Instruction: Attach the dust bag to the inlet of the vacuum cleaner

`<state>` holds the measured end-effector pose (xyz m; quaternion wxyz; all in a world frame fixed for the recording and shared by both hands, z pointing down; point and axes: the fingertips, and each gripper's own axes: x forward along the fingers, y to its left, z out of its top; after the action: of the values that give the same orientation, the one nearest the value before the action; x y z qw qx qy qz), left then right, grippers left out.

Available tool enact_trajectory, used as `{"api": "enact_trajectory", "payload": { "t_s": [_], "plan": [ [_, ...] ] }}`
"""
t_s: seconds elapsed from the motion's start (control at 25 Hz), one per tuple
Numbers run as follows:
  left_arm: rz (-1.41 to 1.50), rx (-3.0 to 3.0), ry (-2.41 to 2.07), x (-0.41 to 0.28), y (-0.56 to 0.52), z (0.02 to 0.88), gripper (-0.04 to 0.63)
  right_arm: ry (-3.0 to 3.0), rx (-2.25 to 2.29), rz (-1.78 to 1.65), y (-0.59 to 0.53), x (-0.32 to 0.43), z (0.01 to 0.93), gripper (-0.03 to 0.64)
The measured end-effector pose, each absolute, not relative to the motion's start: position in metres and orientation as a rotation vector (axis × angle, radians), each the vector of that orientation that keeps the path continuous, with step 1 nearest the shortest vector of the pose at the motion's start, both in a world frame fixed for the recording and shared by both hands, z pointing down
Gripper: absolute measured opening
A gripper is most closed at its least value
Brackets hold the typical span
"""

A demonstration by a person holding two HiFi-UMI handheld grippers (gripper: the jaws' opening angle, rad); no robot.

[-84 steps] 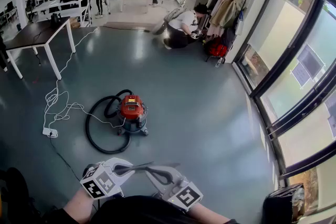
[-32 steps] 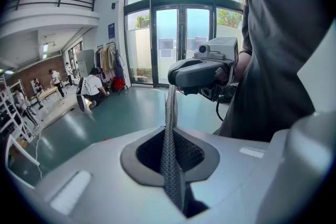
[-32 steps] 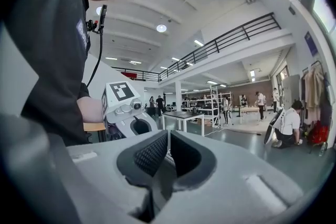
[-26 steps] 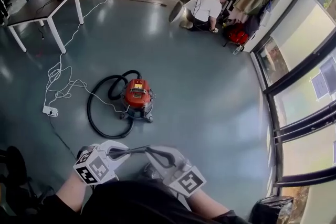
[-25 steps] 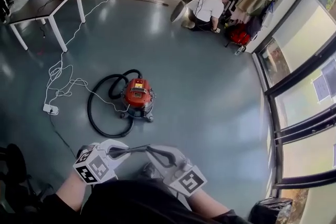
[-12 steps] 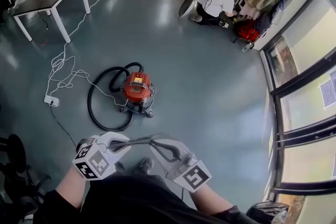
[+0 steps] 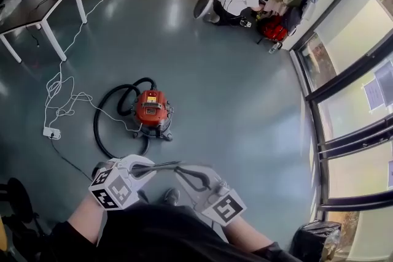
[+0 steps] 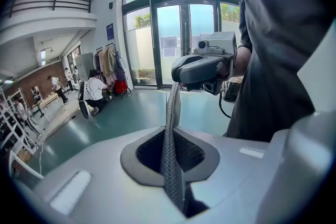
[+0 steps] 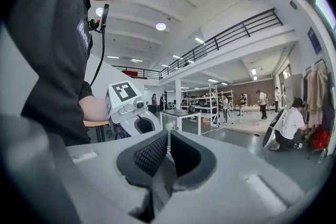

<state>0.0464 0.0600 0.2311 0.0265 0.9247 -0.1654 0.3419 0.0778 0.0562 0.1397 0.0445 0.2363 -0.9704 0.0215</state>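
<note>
**Holding the dust bag (image 7: pixel 161 164) well short of the vacuum cleaner (image 7: pixel 152 112)**

Grips the bag edge-on between left gripper (image 8: pixel 169 157) and right gripper (image 9: pixel 167 157), fingers (image 8: pixel 151 152) of both closed on it, same as half a second ago. Finds the red vacuum cleaner mid-floor (image 7: pixel 233 101), slightly further left in the head view than before.

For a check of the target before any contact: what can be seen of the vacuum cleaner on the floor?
The vacuum cleaner is a small canister with a red top that bears a pale label, on a dark base that looks wheeled. It stands upright on the blue-green floor, out in the open. A black hose loops from it over the floor, and a thin white cable runs from it toward a power strip. Its inlet cannot be made out.
</note>
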Motion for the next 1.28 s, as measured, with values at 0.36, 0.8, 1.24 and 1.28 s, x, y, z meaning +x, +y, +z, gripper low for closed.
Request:
{"api": "enact_trajectory", "payload": {
  "t_s": [0.36, 0.8, 1.24, 1.28],
  "plan": [
    [1.094, 2.933, -0.316, 0.006, 0.027, 0.247, 0.04, -2.834, 0.851, 0.135, 0.023, 0.035, 0.155, 0.003],
    [1.133, 2.943, -0.152, -0.035, 0.011, 0.277, 0.04, -2.709, 0.912, 0.14, -0.006, -0.004, 0.176, 0.037],
    [1.138, 2.904, -0.213, 0.004, 0.0, 0.322, 0.04, -2.744, 0.843, 0.237, -0.034, 0.033, 0.213, 0.037],
    [1.13, 2.896, -0.228, 0.008, -0.002, 0.329, 0.04, -2.747, 0.838, 0.245, -0.039, 0.038, 0.217, 0.037]
  ]
}}
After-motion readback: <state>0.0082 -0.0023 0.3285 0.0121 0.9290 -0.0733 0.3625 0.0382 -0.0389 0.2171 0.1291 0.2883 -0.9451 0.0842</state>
